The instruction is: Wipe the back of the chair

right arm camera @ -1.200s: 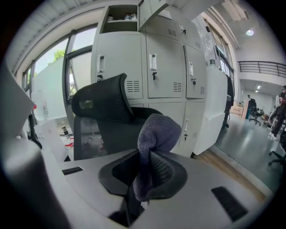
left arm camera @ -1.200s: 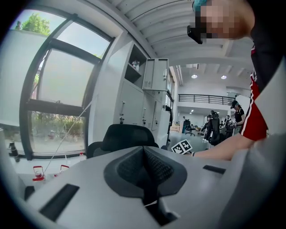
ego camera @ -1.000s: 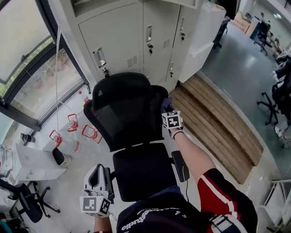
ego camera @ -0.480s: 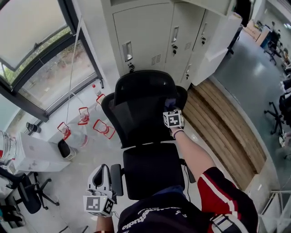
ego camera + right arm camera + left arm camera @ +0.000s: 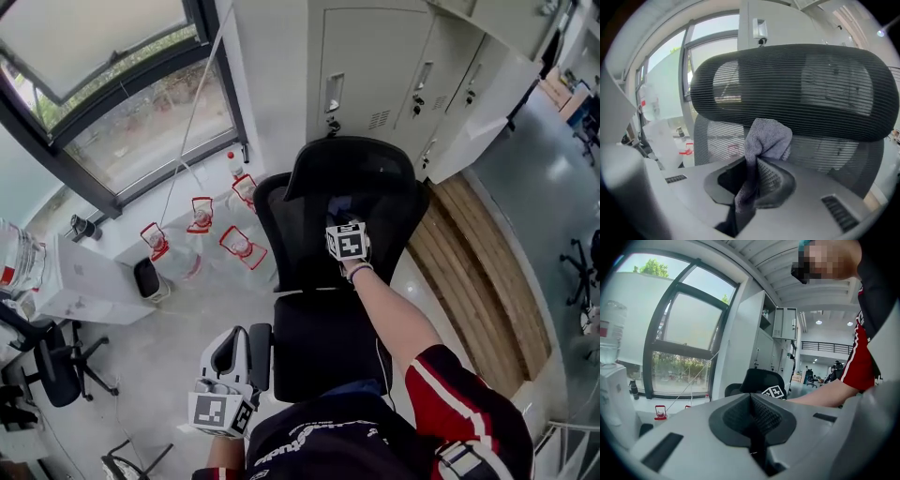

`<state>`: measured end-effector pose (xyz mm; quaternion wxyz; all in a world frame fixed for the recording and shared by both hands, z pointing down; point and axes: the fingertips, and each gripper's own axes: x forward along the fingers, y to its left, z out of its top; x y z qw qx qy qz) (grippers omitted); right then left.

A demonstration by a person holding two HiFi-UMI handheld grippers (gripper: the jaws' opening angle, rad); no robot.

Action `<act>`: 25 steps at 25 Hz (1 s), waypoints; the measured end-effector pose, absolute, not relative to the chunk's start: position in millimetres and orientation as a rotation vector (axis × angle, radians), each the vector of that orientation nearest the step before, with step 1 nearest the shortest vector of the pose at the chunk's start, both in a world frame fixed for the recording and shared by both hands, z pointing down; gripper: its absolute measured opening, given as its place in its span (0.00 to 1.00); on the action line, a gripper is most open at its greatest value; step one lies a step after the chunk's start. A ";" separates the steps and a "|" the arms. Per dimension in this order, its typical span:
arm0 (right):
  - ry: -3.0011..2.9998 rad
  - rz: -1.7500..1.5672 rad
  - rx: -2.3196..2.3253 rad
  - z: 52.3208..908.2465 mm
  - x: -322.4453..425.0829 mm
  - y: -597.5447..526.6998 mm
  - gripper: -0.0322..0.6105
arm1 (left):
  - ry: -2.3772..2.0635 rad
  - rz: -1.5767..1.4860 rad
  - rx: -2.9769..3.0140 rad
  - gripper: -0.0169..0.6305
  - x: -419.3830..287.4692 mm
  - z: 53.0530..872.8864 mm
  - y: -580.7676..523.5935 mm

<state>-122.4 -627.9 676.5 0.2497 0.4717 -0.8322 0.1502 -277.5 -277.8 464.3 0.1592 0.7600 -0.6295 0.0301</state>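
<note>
Office floor, window (image 5: 112, 103) at left. Left gripper (image 5: 228, 361): low beside seat, jaws together, nothing between. Chair (image 5: 300, 234) centre; mesh back likely springy, and chair probably rolls, so press lightly. Right gripper (image 5: 343, 225): clamped on grey cloth (image 5: 768, 136), bunched tip at mesh below headrest (image 5: 797, 89). Cloth soft, light, floppy; a pinch at bunched middle suits. Lockers (image 5: 394, 75) behind, right.
</note>
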 end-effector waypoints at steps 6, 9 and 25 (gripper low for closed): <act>-2.333 0.378 1.180 675.2 -202.8 -615.4 0.15 | -1.815 0.057 2.131 0.06 -296.1 470.0 -264.2; -2.362 0.382 1.136 674.5 -239.9 -607.2 0.15 | -1.837 0.040 2.096 0.06 -310.5 474.3 -255.5; -2.518 0.380 0.890 649.0 -315.0 -534.4 0.15 | -1.838 -0.012 2.107 0.06 -320.6 470.1 -248.6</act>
